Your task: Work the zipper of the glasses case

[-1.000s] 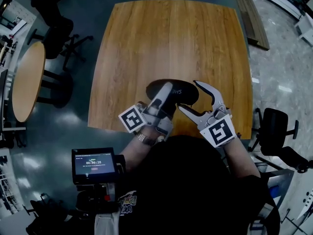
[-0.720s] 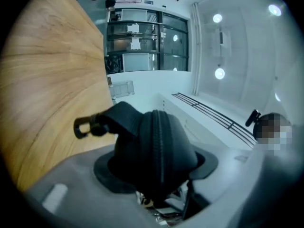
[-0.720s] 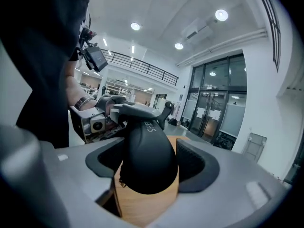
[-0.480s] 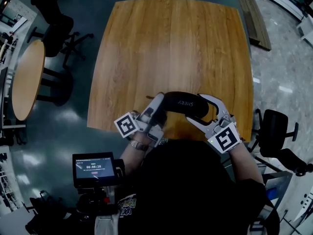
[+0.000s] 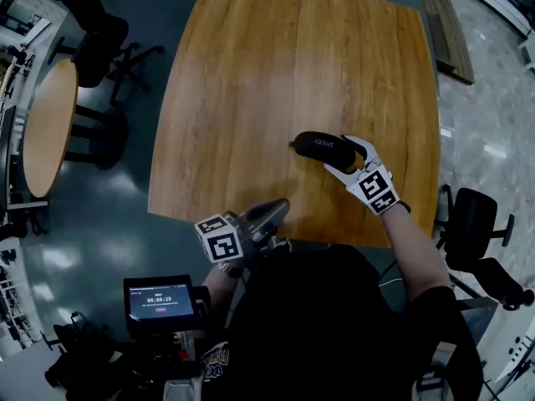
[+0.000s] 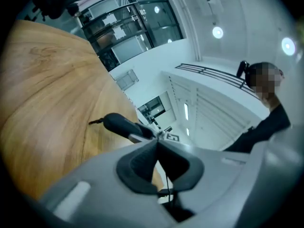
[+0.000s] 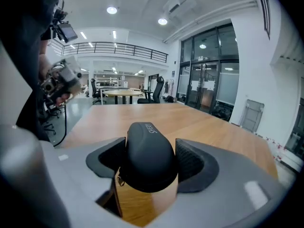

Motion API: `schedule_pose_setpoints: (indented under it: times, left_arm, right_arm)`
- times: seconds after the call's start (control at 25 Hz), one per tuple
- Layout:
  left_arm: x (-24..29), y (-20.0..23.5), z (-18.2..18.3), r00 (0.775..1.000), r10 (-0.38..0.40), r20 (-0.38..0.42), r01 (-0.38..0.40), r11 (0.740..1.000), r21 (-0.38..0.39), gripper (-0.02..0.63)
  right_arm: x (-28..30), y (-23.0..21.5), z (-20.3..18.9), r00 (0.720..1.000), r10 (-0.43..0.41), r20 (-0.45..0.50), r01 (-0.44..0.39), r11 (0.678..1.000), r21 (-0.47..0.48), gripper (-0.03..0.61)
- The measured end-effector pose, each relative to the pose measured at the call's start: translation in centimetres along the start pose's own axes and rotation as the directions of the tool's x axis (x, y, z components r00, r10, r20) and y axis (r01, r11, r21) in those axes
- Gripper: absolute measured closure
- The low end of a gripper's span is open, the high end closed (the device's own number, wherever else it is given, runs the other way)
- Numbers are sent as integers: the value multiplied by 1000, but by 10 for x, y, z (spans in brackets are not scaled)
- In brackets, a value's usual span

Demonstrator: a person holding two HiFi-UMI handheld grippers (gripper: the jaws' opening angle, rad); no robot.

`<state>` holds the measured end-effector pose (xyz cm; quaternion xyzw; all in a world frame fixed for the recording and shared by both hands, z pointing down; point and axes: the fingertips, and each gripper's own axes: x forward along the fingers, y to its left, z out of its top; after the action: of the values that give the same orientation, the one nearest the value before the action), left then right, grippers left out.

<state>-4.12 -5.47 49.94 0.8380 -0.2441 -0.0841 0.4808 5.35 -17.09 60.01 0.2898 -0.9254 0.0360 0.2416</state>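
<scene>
left gripper (image 5: 278,207) off glasses case (image 5: 320,144), jaws just closed empty; right gripper (image 5: 344,159) clamps it, lowered to table (image 5: 251,73).

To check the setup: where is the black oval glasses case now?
In the head view the black case lies on the wooden table, right of centre, one end clamped by the right gripper.

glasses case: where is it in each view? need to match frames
Head view: glasses case right of centre, one end gripped by the right gripper.
Left gripper view: glasses case left of centre, beyond the shut left gripper.
Right gripper view: glasses case bottom centre, clamped between the jaws.
Shared landmark: the wooden table under it.
</scene>
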Motion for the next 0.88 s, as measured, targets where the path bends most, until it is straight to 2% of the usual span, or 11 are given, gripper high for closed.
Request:
schedule_pose_setpoints:
  times: [0.16,0.36,0.48,0.68,0.88]
  left_arm:
    - [-14,2,-22,997,75,-6,-75,997,-16,615]
    - [-52,15,-17,983,179,41,-179,984,-14,615]
    - [-69,22,-12,979,193,65,-192,981,-17,615]
    - [-72,26,-19,978,200,64,-199,980,-9,615]
    - [-73,29,-13,982,182,39,-183,983,11,615]
  right_arm:
    - [32,-8,-22,994,73,-76,-76,997,-33,250]
    - [56,-11,-40,976,134,-169,-154,981,-115,250]
    - [69,-12,-43,968,142,-206,-174,974,-147,255]
    - [70,-14,-55,966,151,-211,-184,972,-149,255]
    - [71,-15,-58,957,150,-248,-194,967,-163,255]
